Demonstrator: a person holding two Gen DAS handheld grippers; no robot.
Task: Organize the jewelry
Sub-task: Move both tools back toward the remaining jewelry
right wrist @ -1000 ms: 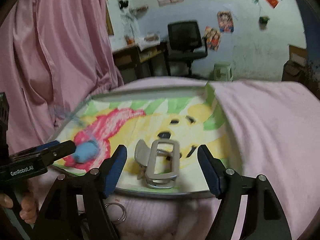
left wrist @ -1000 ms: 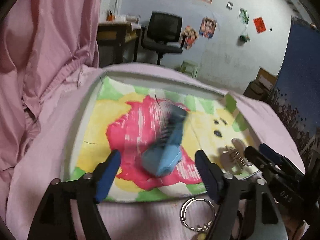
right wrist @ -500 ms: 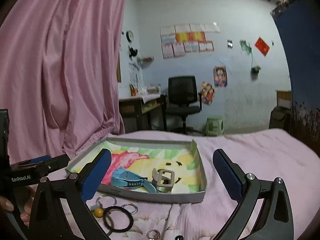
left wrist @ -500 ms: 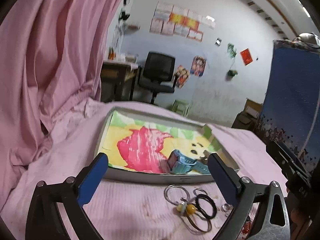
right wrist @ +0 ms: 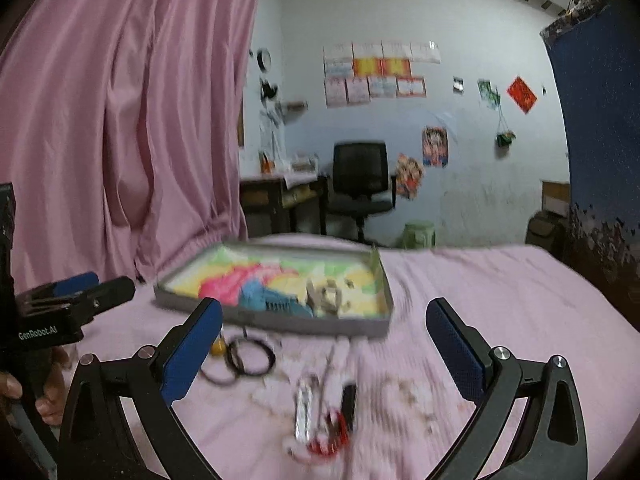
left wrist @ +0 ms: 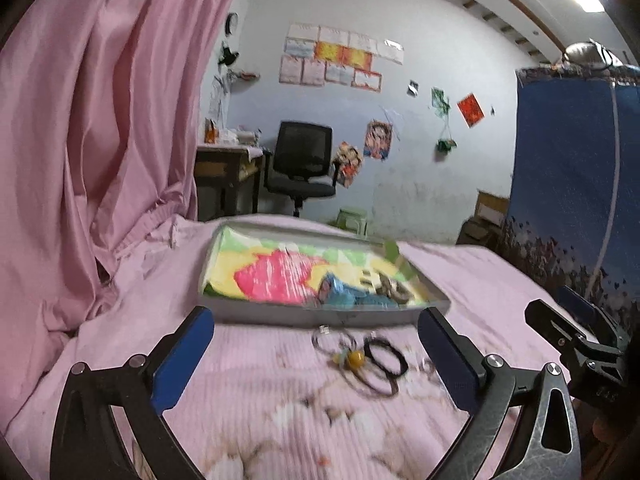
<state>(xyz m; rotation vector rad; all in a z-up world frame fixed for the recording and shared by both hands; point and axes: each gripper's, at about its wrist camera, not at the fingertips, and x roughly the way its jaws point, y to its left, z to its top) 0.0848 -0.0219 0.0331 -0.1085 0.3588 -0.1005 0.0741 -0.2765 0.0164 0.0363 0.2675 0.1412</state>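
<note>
Left gripper [left wrist: 316, 354] gapes wide with nothing between its pads, as does the right gripper [right wrist: 323, 344]. Between them, black hair ties [left wrist: 385, 358] (blurred) lie on the pink bed [left wrist: 256, 380] just before the tray [right wrist: 280, 322], which holds a blue watch [right wrist: 262, 300] beside a silver clip [right wrist: 326, 298].

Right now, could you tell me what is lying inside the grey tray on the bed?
Inside the tray lie a blue watch and a silver hair claw beside it, on a colourful cartoon lining. Blur hides anything smaller, and the watch and claw cover the lining beneath them.
</note>
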